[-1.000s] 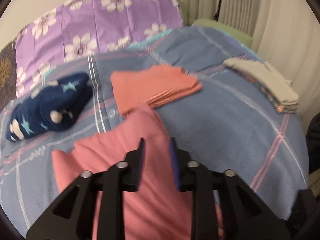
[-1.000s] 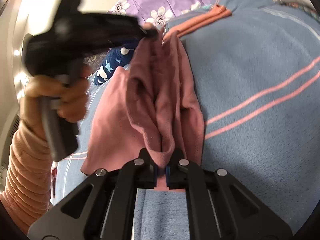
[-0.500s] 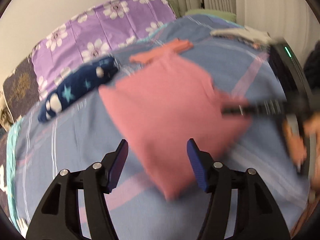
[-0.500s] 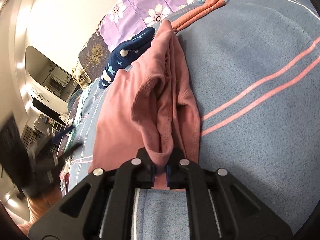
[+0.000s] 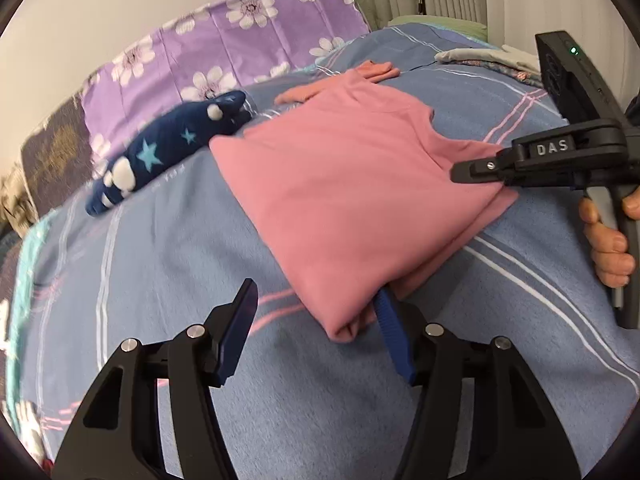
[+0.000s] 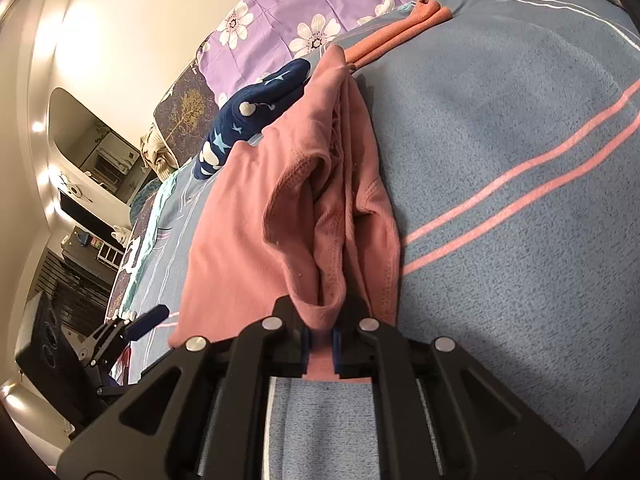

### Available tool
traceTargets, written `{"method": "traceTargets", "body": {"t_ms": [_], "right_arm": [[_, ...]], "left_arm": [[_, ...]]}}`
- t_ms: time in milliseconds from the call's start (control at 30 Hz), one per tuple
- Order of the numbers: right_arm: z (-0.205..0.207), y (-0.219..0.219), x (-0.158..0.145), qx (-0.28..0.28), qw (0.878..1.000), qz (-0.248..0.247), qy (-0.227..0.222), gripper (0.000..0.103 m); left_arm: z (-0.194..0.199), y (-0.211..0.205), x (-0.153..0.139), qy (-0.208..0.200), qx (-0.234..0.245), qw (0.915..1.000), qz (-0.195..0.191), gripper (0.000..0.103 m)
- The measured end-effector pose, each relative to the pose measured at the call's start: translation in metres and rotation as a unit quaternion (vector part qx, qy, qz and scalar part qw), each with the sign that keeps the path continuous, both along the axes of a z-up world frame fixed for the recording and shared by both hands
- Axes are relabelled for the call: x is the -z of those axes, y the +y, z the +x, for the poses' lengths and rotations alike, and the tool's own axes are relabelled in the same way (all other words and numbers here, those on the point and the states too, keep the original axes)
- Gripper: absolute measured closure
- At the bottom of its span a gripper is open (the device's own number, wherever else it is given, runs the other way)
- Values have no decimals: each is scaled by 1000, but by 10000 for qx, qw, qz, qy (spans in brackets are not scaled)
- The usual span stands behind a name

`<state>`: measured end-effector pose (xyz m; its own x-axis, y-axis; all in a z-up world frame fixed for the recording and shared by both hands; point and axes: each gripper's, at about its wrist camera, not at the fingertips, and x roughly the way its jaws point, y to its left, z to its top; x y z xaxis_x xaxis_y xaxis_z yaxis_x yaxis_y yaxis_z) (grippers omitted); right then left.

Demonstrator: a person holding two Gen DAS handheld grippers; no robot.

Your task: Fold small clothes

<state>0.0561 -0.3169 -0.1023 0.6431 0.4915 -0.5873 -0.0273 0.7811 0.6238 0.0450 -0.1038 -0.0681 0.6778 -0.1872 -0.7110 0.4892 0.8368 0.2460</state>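
Right gripper (image 6: 320, 346) clamped on pink garment (image 5: 352, 200), mid-bed (image 5: 160, 248). Left gripper (image 5: 316, 312) agape, jaws lately widened, straddling garment's near corner, no grip.

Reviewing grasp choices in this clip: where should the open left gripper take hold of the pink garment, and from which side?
Probably the near folded corner of the pink garment, approached low from the bed's near edge. That corner points at the left gripper, whose open jaws already straddle it, while the right gripper pins the opposite edge.
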Motion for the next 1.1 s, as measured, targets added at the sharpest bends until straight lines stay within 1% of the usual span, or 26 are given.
{"method": "traceTargets", "body": {"t_ms": [200,300,333,400,467,533,567,600,633,667,700,733,800,833,900,933,1000,1067,1100], "right_arm": [[-1,-2,-1,13,10000,58,-47,95],[-10,-8,-8,150,9997,47,-207,94],[-13,-10,-9,187,9996,27,-231,94],[-18,-13,-7,289,9995,-87,-133,94],[-20,-16,-2,286,9996,-21,-19,94],[-22,-17,-4,282,9996,-55,-21,95],[-23,-16,-6,278,9995,-116,-37,95],[-24,-15,-8,271,9994,-197,-63,95],[-25,-14,-12,300,9991,-302,-73,95],[-26,-12,-15,302,9987,-409,-98,94],[-27,-12,-19,304,9983,-476,-129,94],[-29,-11,-25,300,9980,-526,-187,94],[-31,-9,-34,266,9975,-569,-332,92],[-32,-7,-41,233,9969,-620,-434,92],[-31,0,-53,117,9952,-720,-655,92],[-29,5,-58,48,9942,-764,-761,92],[-25,11,-60,-65,9937,-779,-800,92],[-17,16,-53,-223,9942,-774,-717,92],[-13,18,-45,-268,9945,-825,-589,92]], "left_arm": [[3,-6,9,-253,-188,9989,339,43],[-3,-1,9,-359,-298,9975,536,42],[-5,4,9,-359,-330,9974,533,42],[-6,11,8,-283,-394,9978,441,42],[-8,14,8,-239,-422,9981,383,42],[-10,14,7,-242,-426,9981,385,45],[-12,14,6,-218,-405,9983,368,50],[-13,14,5,-163,-378,9986,330,54],[-14,15,3,-74,-327,9991,255,55],[-15,17,0,70,-229,9997,105,59],[-16,19,-3,247,-87,9996,-123,62],[-19,25,-14,484,167,9970,-582,62],[-25,28,-29,516,407,9931,-973,63],[-27,28,-41,446,555,9908,-1154,63],[-26,25,-54,327,728,9875,-1360,63],[-22,20,-56,293,775,9864,-1419,63],[-7,8,-44,400,736,9875,-1337,64],[5,-1,-21,691,648,9893,-1113,64],[11,-5,-7,887,565,9898,-959,64]]}}
